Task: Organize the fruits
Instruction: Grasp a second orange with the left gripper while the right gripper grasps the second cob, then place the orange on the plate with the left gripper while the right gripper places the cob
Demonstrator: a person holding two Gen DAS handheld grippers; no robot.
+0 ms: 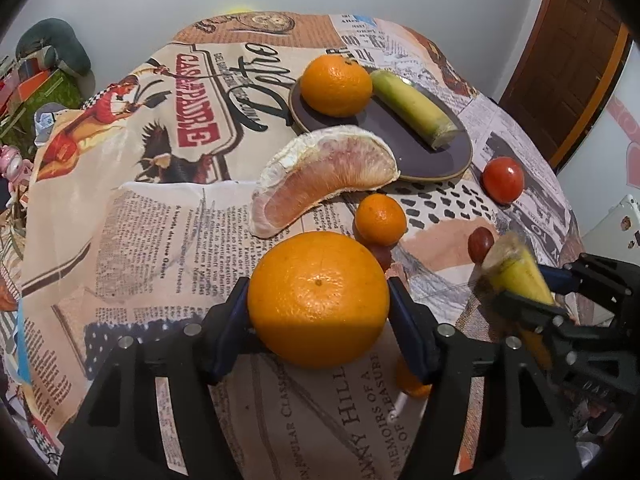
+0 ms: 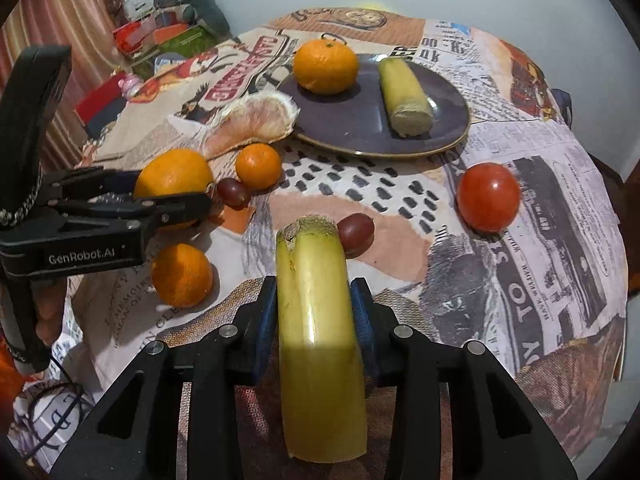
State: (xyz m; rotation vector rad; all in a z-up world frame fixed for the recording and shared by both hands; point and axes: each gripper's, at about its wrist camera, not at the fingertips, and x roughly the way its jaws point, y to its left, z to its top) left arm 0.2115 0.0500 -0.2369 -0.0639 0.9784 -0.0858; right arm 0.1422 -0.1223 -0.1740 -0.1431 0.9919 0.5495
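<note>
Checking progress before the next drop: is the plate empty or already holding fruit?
Holding fruit: an orange and a banana piece sit on the plate, bare space between them.

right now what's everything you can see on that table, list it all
plate: 1, dark purple, far middle of table
orange on plate: 1, orange, plate's left side
cane piece on plate: 1, yellow-green, beside that orange
pomelo wedge: 1, pink-white, left of plate
small oranges: 2, orange, on cloth
grapes: 2, dark red, mid table
tomato: 1, red, right
tablecloth: 1, newspaper print
left claw: shut on big orange
right claw: shut on cane piece
</note>
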